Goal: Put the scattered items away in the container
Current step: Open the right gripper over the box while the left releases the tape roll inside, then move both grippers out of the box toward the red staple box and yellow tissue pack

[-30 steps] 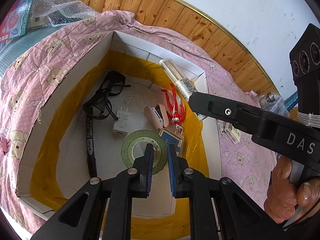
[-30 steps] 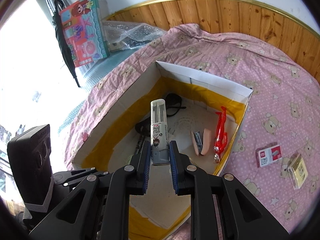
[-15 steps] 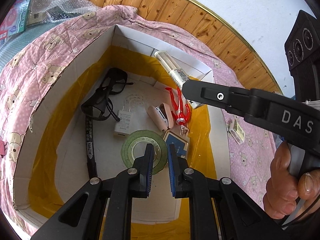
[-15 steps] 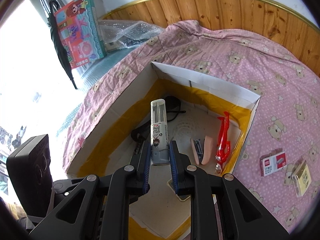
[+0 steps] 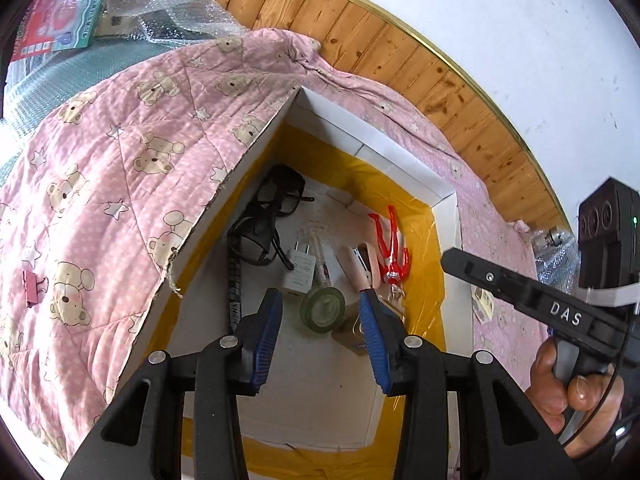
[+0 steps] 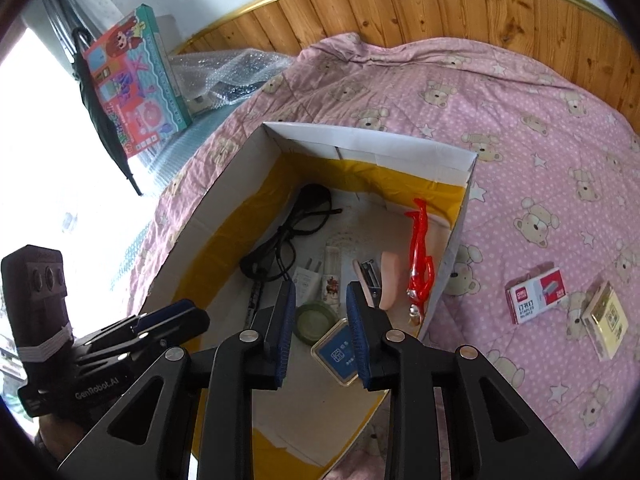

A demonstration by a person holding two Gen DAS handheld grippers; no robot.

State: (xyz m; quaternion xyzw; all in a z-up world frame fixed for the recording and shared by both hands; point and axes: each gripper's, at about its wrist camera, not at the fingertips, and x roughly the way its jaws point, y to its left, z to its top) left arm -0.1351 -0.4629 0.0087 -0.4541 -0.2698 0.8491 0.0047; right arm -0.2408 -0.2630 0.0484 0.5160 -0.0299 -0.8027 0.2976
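Box (image 6: pixel 372 148), white card, yellow tape along the inner walls, standing open on a pink bear-print quilt (image 6: pixel 520 120) on a bed. Contents, floor of box: black glasses (image 6: pixel 292 232) toward the far left corner; white plug (image 5: pixel 300 274) beside them; tube (image 6: pixel 331 276) lying flat just right of the plug; pink stapler (image 6: pixel 380 280) next along; red figure (image 6: pixel 420 256) against the right wall; green tape roll (image 5: pixel 323 307) nearer the cameras; blue card (image 6: pixel 340 350) just right of the roll; black lanyard (image 5: pixel 234 292) along the left side. Outside the box, on the quilt to its right: staples box (image 6: pixel 536 294), red and white, and a yellow pack (image 6: pixel 606 320) just beside it, both well apart from the box wall. Pink clip (image 5: pixel 31 288) on the quilt left of the box. Left gripper (image 5: pixel 320 312): above the box, fingers wide, nothing between them, tape roll seen in the gap below. Right gripper (image 6: pixel 320 308): above the box, fingers parted and empty, tube lying beyond the tips; a hand (image 5: pixel 576 400) holds its handle. Background: wood panelling, bubble wrap (image 6: pixel 236 72), a picture box (image 6: pixel 134 80) leaning at the wall.
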